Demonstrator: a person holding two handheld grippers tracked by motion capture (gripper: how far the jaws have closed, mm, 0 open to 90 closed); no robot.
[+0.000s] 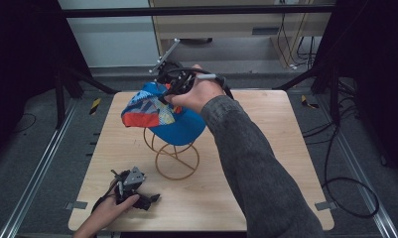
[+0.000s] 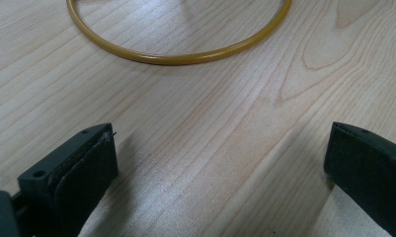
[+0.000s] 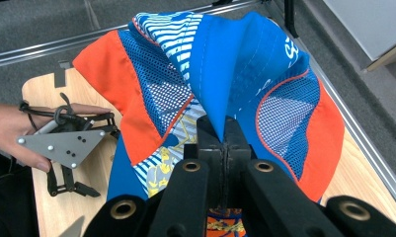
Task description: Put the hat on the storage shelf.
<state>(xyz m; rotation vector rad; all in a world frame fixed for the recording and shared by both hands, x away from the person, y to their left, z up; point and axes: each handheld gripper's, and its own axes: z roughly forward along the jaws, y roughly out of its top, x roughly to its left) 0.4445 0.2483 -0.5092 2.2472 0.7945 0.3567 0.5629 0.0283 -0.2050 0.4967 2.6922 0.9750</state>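
Right hand-held gripper [image 3: 224, 143] pinches the blue cap [image 3: 245, 74]; left hand-held gripper [image 2: 220, 168] rests spread wide.

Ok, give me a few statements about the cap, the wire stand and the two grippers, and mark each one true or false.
1. The right gripper is shut on the cap. True.
2. The left gripper holds the stand. False: its jaws stand wide open over bare table, short of the stand's base ring.
3. The cap is blue and orange with mesh panels. True.
4. The cap lies flat on the table. False: it is held up at the top of the stand.
5. The left gripper is at the near left of the table. True.
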